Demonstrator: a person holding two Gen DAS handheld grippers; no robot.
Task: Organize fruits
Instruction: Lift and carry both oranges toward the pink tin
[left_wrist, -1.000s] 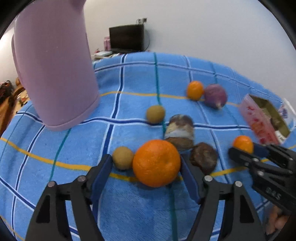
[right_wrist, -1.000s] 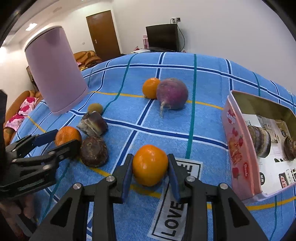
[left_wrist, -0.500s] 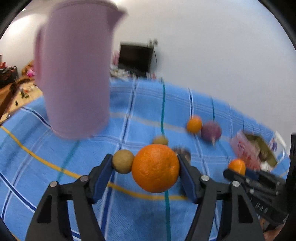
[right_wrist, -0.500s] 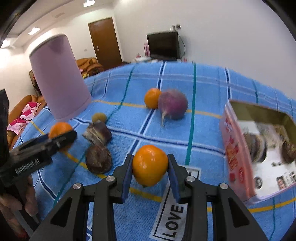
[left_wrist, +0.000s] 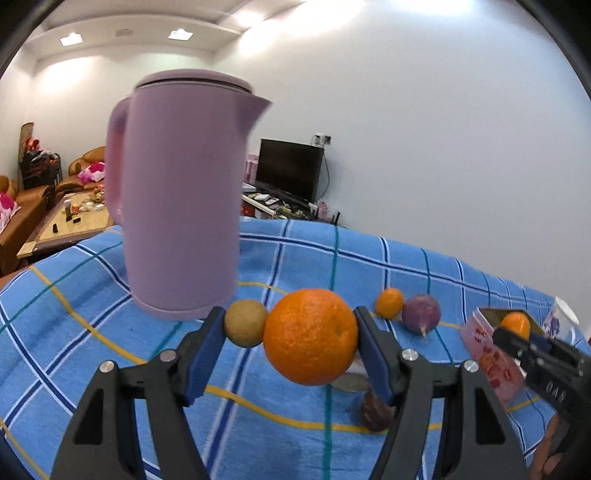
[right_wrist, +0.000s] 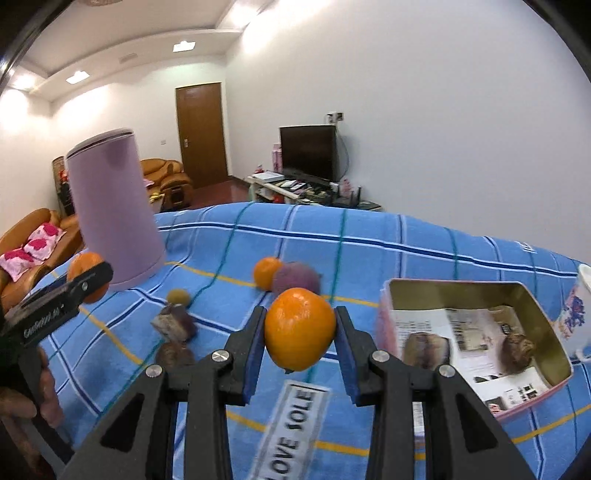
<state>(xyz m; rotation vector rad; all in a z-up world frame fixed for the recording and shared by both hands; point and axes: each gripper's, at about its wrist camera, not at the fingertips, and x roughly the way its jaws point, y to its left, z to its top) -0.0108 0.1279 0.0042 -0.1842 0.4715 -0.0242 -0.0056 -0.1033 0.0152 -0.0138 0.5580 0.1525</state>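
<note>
My left gripper (left_wrist: 291, 339) is shut on a large orange (left_wrist: 310, 336) together with a small tan fruit (left_wrist: 245, 322), both held above the blue cloth (left_wrist: 74, 332). My right gripper (right_wrist: 300, 332) is shut on a smaller orange (right_wrist: 299, 328), lifted above the cloth; it also shows at the right of the left wrist view (left_wrist: 514, 325). On the cloth lie another small orange (right_wrist: 266, 272), a purple round fruit (right_wrist: 295, 277) and a small tan fruit (right_wrist: 178, 296). The left gripper with its orange (right_wrist: 85, 273) shows at the left of the right wrist view.
A tall pink kettle (left_wrist: 177, 229) stands at the left of the cloth. An open pink tin (right_wrist: 476, 332) with wrapped items sits at the right, a white mug (right_wrist: 580, 317) beyond it. Two brown wrapped cakes (right_wrist: 173, 325) lie in the middle.
Both grippers have risen from the cloth with their oranges. The left one has also lifted the small tan fruit. Both views now tilt up toward the room.
</note>
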